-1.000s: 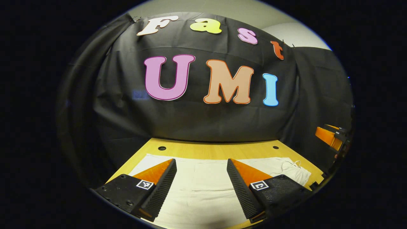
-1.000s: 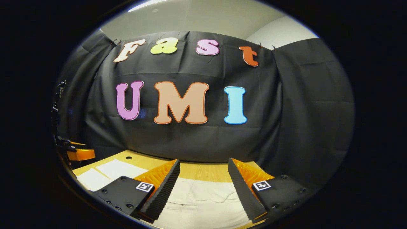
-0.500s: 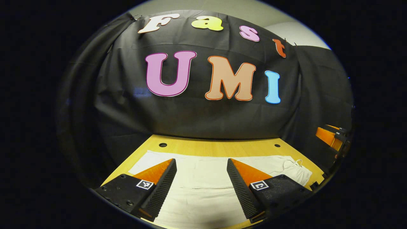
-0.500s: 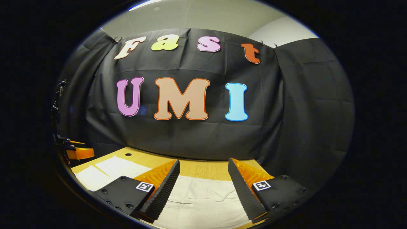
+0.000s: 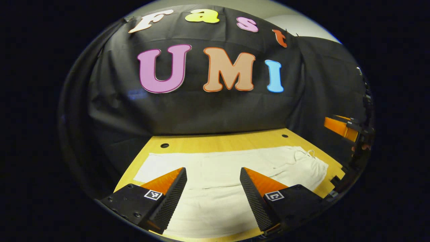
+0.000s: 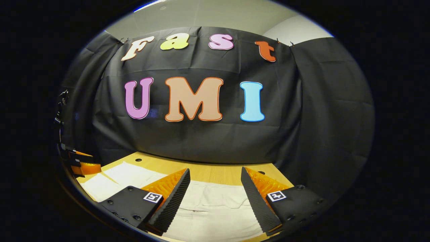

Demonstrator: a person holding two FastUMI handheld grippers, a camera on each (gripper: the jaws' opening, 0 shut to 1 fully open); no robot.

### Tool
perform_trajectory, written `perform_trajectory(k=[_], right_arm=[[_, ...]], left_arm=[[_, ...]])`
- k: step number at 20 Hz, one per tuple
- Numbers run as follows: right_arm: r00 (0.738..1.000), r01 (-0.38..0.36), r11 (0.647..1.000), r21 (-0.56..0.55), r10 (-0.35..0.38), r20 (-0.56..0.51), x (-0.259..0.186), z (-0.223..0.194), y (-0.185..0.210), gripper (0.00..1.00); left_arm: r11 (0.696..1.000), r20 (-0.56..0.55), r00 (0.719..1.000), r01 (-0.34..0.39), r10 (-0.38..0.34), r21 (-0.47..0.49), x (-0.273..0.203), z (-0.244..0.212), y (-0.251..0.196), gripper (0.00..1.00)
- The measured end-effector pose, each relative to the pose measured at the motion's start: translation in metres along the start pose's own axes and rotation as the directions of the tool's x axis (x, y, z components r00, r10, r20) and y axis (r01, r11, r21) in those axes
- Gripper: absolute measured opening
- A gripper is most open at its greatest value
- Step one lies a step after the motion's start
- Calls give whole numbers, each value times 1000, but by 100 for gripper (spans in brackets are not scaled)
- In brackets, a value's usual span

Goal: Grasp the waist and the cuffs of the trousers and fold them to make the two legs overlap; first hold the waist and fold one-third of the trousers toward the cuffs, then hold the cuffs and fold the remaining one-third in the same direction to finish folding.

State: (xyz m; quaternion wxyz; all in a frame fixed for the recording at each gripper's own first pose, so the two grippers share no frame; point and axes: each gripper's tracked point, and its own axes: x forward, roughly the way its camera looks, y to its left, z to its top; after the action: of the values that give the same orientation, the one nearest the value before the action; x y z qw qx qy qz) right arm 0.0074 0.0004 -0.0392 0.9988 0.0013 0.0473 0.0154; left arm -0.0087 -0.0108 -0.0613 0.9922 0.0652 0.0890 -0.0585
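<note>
A pair of cream-white cloth trousers (image 5: 231, 168) lies spread flat across the light yellow wooden tabletop (image 5: 221, 141), running left to right in the left gripper view. The waist end (image 5: 312, 164), with a thin drawstring curled on it, sits at the right of that view; the cuff end (image 5: 147, 166) reaches toward the left, near a small round hole in the wood. A soft crease runs along the middle of the cloth.

The left gripper (image 5: 213, 174) hangs above the near part of the trousers with its jaws spread wide — nothing between them, the cloth showing plainly in the gap. At the far right of this view the right gripper (image 5: 346, 129) shows, held apart from the cloth, with a little of the hand holding it below.

In the right gripper view the right gripper (image 6: 215, 176) has its jaws likewise parted and empty, over the waist end of the trousers (image 6: 215, 205), where folds and a seam show. The tabletop (image 6: 215, 173) runs back to the black cloth wall (image 6: 201, 141). At the left edge — low and small — the left gripper (image 6: 82, 164) appears over the paler stretch of the legs.
</note>
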Motion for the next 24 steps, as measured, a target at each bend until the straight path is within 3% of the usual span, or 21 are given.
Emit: perform_trajectory(k=[4, 8, 12, 16, 18, 24], right_arm=[[1000, 4, 1000, 10, -4, -14, -7, -10, -3, 97], [999, 10, 1000, 8, -10, -40, -13, -20, -7, 97], [998, 15, 1000, -5, -15, -63, -18, -29, -13, 97], [997, 22, 1000, -15, -23, -72, -19, -34, -16, 98], [997, 24, 999, -21, -26, -76, -19, -35, -17, 98], [994, 34, 999, -40, -38, -101, -21, -46, -20, 98]], left_arm=[[989, -148, 980, 139, -131, 46, -10, -46, -12, 94], [950, -312, 922, 282, -230, 134, -24, -89, -13, 91], [872, -517, 813, 434, -270, 227, -41, -142, 5, 91], [759, -688, 681, 580, -253, 295, -65, -187, 27, 93], [725, -749, 621, 623, -229, 294, -76, -209, 39, 93], [650, -845, 517, 690, -137, 318, -89, -245, 86, 89]])
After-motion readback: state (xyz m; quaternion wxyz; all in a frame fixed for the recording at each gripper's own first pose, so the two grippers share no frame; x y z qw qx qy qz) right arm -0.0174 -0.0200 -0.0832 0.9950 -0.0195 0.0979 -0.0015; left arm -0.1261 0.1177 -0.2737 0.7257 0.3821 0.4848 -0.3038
